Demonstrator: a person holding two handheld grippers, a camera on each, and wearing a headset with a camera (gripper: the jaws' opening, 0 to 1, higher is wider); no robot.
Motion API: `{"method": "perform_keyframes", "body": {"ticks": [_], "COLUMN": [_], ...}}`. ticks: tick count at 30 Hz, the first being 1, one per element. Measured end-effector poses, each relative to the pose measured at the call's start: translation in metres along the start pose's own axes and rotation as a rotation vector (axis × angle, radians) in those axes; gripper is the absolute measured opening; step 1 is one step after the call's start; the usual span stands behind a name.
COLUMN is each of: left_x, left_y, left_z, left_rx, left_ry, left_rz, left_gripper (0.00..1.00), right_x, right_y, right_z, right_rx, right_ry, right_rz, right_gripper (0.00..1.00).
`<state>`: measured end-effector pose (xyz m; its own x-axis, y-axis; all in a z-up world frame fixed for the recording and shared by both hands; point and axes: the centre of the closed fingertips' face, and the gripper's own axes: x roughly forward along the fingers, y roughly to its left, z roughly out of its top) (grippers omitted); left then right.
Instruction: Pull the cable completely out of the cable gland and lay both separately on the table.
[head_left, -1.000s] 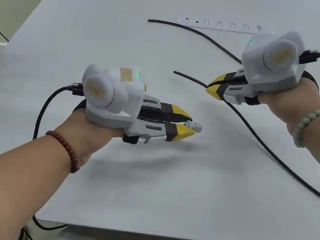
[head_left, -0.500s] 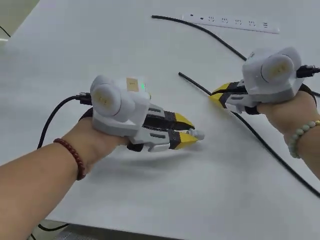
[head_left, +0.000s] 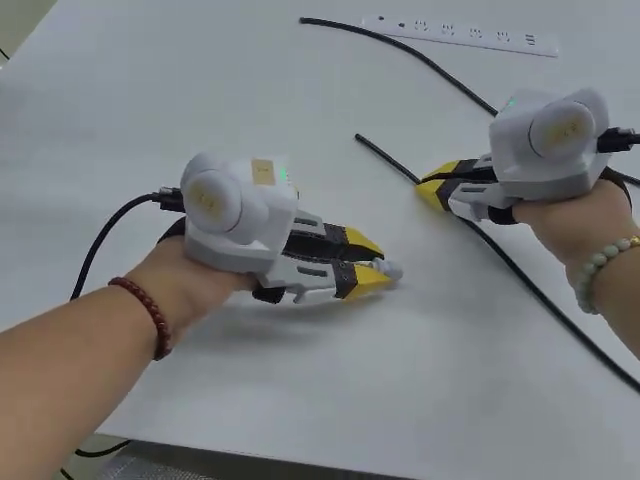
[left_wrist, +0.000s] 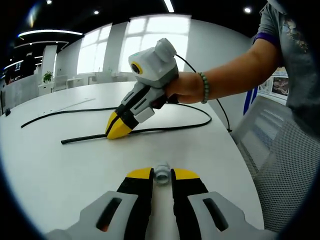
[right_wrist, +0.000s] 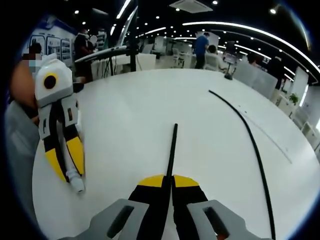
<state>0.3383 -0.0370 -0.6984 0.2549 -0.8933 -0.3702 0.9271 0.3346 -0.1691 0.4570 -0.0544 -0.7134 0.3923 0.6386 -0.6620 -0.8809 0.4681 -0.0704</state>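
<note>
left tongs (head_left: 374, 262): clamped on the gland, which sticks out just past the yellow tips; held low over the desk, lying nearly flat, pointed toward the right tongs.
right tongs (head_left: 425, 187): shut on the cable, yellow tips together with the black line pinched between them; low over the desk, well apart from the left tongs.
gland (head_left: 394, 268): small and pale grey, gripped between the tips of the left tongs (left_wrist: 161, 173); off the cable and well apart from it; close to the desk, cannot tell whether touching.
cable (head_left: 385, 158): thin and black, lying on the desk; free end running straight ahead of the right tongs (right_wrist: 172, 145); the rest trailing back behind the right tongs and under the right hand.
cord (head_left: 400, 50): second black line, thicker, curving across the desk beyond the right tongs, apart from the cable.
power strip (head_left: 465, 33): long and white, flat on the desk far ahead of the right tongs.
desk (head_left: 300, 390): white and smooth, under both tongs.
left hand (head_left: 190, 280): wrapped around the body of the left tongs; red bracelet (head_left: 140, 310) of dark beads on the wrist.
right hand (head_left: 565, 215): closed around the body of the right tongs; green bracelet (head_left: 605, 262) of pale beads on the wrist.
</note>
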Motion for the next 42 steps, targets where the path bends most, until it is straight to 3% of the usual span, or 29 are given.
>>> {"method": "perform_keyframes", "body": {"ticks": [10, 16, 22, 34, 42], "left_x": [0.001, 0.000, 0.001, 0.002, -0.001], "left_y": [0.005, 0.014, 0.014, 0.018, 0.020], "left_z": [-0.003, -0.005, -0.010, -0.010, -0.009], "left_rx": [-0.036, -0.095, -0.084, -0.121, -0.133], "left_ry": [-0.019, -0.041, -0.018, -0.048, -0.055], "left_rz": [0.012, 0.052, 0.061, 0.069, 0.086], "left_gripper": [0.15, 0.16, 0.16, 0.16, 0.23], "right_x": [0.000, 0.001, 0.001, 0.001, 0.001], "right_y": [0.001, 0.000, -0.001, -0.004, -0.006], "right_z": [0.000, 0.000, -0.001, -0.001, -0.003], "right_rx": [0.025, 0.044, 0.060, 0.081, 0.104], "right_ry": [-0.018, -0.021, -0.023, -0.032, -0.043], "right_rz": [-0.002, -0.006, -0.007, -0.010, -0.017], "right_gripper": [0.00, 0.00, 0.02, 0.06, 0.14]}}
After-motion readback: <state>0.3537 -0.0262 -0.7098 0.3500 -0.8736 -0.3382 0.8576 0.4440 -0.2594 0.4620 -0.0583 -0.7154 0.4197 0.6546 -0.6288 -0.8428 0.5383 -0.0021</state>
